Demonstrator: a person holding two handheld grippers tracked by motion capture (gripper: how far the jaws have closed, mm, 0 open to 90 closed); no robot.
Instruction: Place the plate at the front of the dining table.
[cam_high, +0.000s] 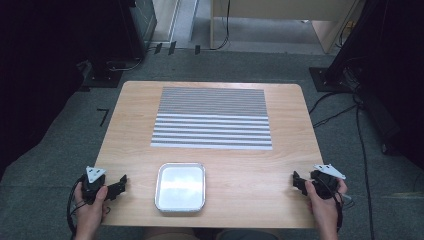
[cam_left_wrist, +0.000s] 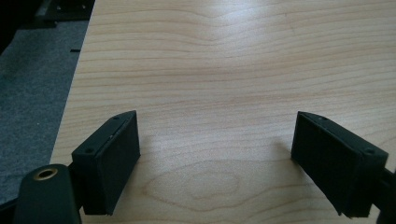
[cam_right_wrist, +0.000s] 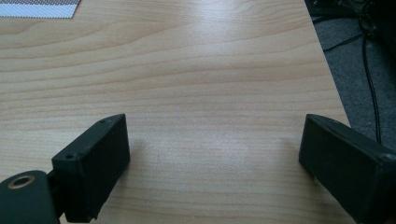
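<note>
lab — test table (cam_high: 280, 170), floor cables (cam_high: 362, 150), grey carpet (cam_high: 50, 160)

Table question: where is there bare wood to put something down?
Bare wood lies left of the metal tray, between it and the left gripper, and right of it up to the right gripper. A strip runs between tray and striped mat. The mat covers the table's far middle.

A shiny, empty, rounded-square foil tray (cam_high: 180, 187) lies flat at the wooden table's (cam_high: 250, 170) near edge, midway across it.
</note>
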